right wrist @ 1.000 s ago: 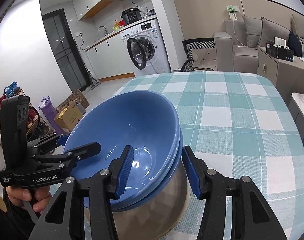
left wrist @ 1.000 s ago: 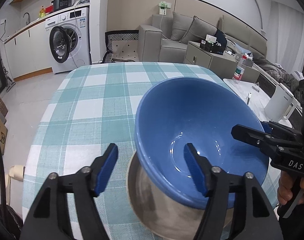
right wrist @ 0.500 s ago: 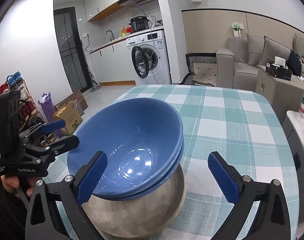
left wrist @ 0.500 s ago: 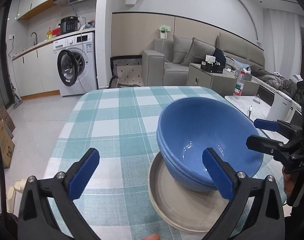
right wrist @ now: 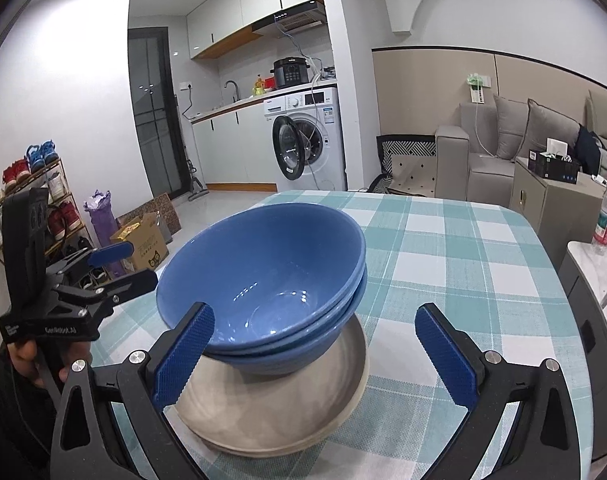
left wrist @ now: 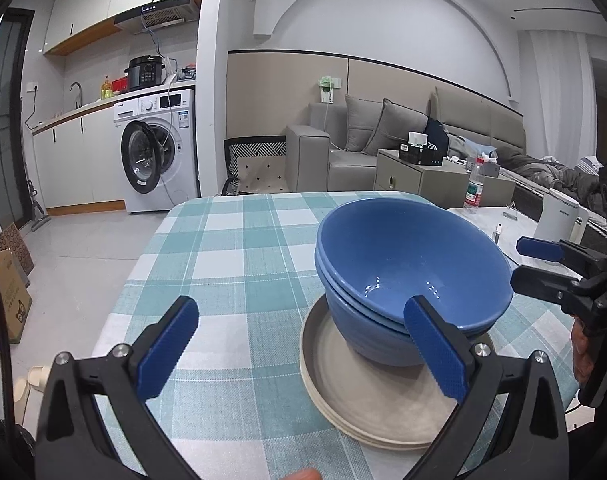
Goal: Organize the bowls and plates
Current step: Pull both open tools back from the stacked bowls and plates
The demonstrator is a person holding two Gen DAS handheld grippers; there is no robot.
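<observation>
Two nested blue bowls (left wrist: 407, 276) sit on a stack of beige plates (left wrist: 367, 400) on the checked table. They also show in the right wrist view, the bowls (right wrist: 271, 276) on the plates (right wrist: 283, 412). My left gripper (left wrist: 303, 348) is open and empty, drawn back from the stack with its fingers wide apart. My right gripper (right wrist: 315, 352) is open and empty too, pulled back from the other side. Each gripper shows in the other's view, the right one (left wrist: 543, 264) and the left one (right wrist: 111, 264), both clear of the bowls.
The table has a teal and white checked cloth (left wrist: 243, 256). A side table with a white kettle (left wrist: 559, 216) and a water bottle (left wrist: 473, 188) stands to its right. A washing machine (left wrist: 159, 152) and a grey sofa (left wrist: 343, 148) lie beyond. Boxes (right wrist: 143, 240) sit on the floor.
Both grippers opened off the top blue bowl's rim and drew back and up from the stack. The bowl now rests nested in the other bowl.
</observation>
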